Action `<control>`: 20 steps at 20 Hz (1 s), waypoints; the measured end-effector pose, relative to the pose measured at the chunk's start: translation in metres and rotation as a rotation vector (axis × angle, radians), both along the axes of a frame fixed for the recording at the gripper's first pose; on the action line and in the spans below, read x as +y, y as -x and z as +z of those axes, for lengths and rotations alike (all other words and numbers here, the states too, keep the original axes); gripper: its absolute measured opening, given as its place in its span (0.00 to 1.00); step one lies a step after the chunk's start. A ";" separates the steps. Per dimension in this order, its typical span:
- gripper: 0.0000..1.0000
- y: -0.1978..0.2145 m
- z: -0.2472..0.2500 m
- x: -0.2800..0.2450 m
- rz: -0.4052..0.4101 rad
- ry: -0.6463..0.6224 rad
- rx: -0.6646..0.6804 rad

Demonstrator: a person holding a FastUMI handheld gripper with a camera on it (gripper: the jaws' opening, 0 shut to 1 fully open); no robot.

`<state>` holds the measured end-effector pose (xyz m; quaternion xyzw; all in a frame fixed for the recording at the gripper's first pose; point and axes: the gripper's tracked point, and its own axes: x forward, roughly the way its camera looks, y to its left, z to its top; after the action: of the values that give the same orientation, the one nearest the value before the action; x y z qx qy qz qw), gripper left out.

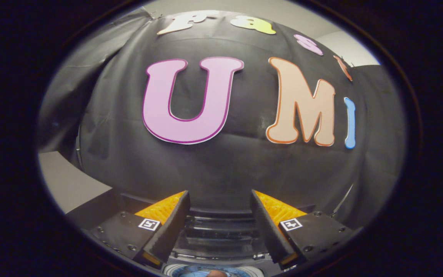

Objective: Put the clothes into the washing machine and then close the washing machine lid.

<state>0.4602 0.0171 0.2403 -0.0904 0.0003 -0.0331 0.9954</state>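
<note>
The washing machine [221,231] sits low in the gripper view, directly under and between the two fingers. Its dark top panel shows as ridged horizontal bands in the gap between them, and below that a curved pale rim with a bluish interior — the drum opening, as far as the small slice allows. A small rounded pinkish thing lies at the very bottom of that opening; it is too cut off to tell what it is. No clothes can be made out.

The gripper [220,196] hangs above the machine with its fingers well apart and nothing between them — the tips point out toward the booth wall, touching nothing.

Beyond the fingers the black cloth wall [214,169] rises across the whole background, creased at its sides. A pale floor or surface [67,184] lies beside the machine, and a light room wall [344,46] shows above the cloth.
</note>
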 end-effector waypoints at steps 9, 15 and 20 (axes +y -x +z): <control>0.97 -0.029 -0.015 0.004 0.069 -0.167 -0.118; 0.97 -0.028 -0.019 0.002 0.059 -0.175 -0.109; 0.97 -0.018 -0.020 0.000 0.024 -0.190 -0.065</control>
<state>0.4784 0.0169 0.2205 0.0057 -0.0300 -0.0238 0.9993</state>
